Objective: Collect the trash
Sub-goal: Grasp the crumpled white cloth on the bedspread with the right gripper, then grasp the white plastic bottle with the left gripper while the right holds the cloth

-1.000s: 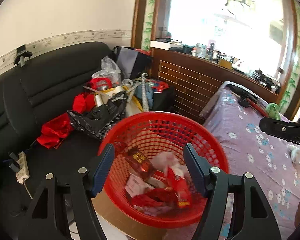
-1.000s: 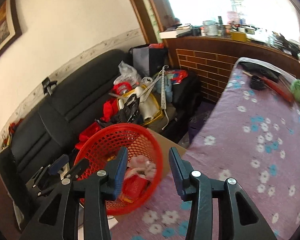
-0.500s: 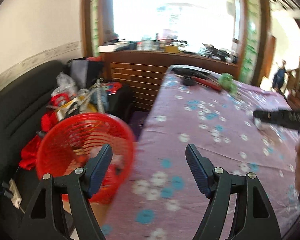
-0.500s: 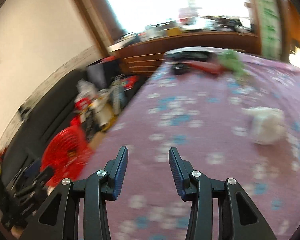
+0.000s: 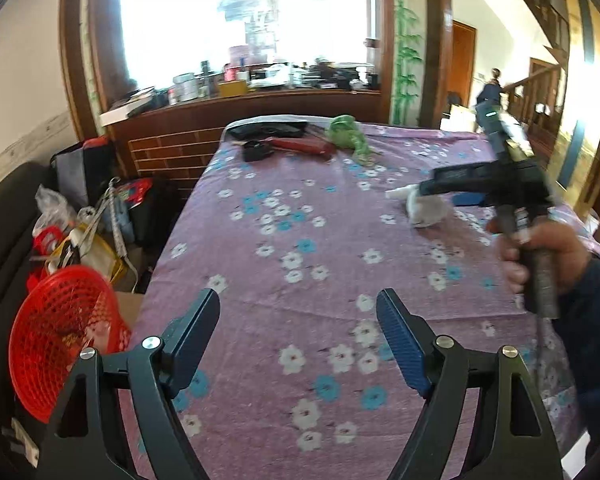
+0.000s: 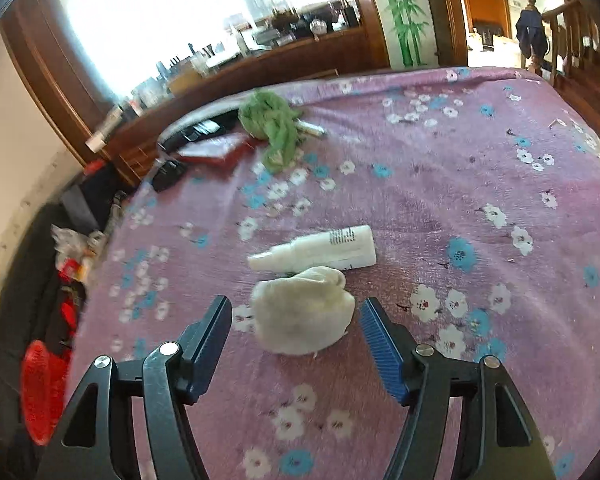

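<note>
Two pieces of trash lie together on the counter (image 6: 480, 168), which wears a purple flowered cloth: one crumpled white wad (image 6: 304, 312) and one white spray bottle (image 6: 316, 250) on its side, just behind the wad and touching it. One green cloth (image 6: 274, 124) sits near the far edge, beside one flat red item (image 6: 216, 148) and a small black object (image 6: 168, 172).

The right gripper (image 6: 296, 332) hovers just short of the wad. Its fingers (image 6: 380, 344) have just been opening, stand wide to either side of the wad and do not touch it. The left gripper (image 5: 298, 336) is over bare cloth, its fingers (image 5: 400, 344) also just opening, wide and empty. A hand (image 5: 540, 256) in a dark sleeve holds the right tool's handle.

One red mesh basket (image 5: 60, 332) stands off the counter's left edge. It holds some scraps, too blurred to count.
</note>
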### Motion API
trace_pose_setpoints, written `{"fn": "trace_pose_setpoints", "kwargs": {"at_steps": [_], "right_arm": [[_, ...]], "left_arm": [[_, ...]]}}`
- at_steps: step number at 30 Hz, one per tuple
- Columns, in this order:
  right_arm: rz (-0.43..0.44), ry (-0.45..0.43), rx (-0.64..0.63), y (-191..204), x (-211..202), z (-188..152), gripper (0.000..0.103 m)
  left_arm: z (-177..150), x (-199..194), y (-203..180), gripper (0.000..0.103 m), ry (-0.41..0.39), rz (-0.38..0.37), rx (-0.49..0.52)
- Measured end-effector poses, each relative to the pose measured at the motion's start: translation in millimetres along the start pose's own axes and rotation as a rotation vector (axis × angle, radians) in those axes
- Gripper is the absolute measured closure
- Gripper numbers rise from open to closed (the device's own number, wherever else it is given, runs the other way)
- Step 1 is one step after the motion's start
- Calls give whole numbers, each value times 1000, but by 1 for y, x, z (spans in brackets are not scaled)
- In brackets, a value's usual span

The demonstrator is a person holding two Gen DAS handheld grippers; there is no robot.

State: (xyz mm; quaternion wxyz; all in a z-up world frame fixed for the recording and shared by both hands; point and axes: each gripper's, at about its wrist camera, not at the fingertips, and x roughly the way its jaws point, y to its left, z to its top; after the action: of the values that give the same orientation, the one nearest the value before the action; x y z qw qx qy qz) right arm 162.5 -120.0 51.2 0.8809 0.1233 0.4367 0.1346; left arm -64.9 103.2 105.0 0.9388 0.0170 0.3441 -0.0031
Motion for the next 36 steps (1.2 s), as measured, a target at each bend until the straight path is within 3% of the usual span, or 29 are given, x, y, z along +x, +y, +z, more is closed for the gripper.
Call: {"fn": "trace_pose_setpoints", "kwargs": {"at_steps": [1,3,6,9,12,14,20,24,32,34,36], "right_arm": [[8,11,-2,1,5,-1,33],[31,34,5,0,12,-7,66],[66,21,-5,-5,2,-13,81],[109,-40,47,-22,-28,-15,82],[32,-146,67,-42,-59,-18,82],[29,-194,111,-62,-69,-22,82],[73,-223,275,-116,-75,-20,82],[39,-271,319,-130,-86,-17,82],[66,-254,382,-143,-83,-16,82],[73,-257,391,-145,-85,-18,82],[70,-258,393,-146,-85,-18,82]], "left_arm": [[3,0,-2,21,2,-9,9],[10,3,-9,19,10,-28,31],[21,10,-23,19,19,-50,63],[35,23,-38,19,33,-85,83],[54,38,-59,19,58,-130,101],[69,54,-78,19,66,-155,118],[105,120,-122,19,131,-222,137],[125,170,-141,19,153,-217,127],[146,246,-159,20,224,-249,132],[143,259,-163,30,262,-268,158],[139,263,-167,46,282,-315,163]]}}
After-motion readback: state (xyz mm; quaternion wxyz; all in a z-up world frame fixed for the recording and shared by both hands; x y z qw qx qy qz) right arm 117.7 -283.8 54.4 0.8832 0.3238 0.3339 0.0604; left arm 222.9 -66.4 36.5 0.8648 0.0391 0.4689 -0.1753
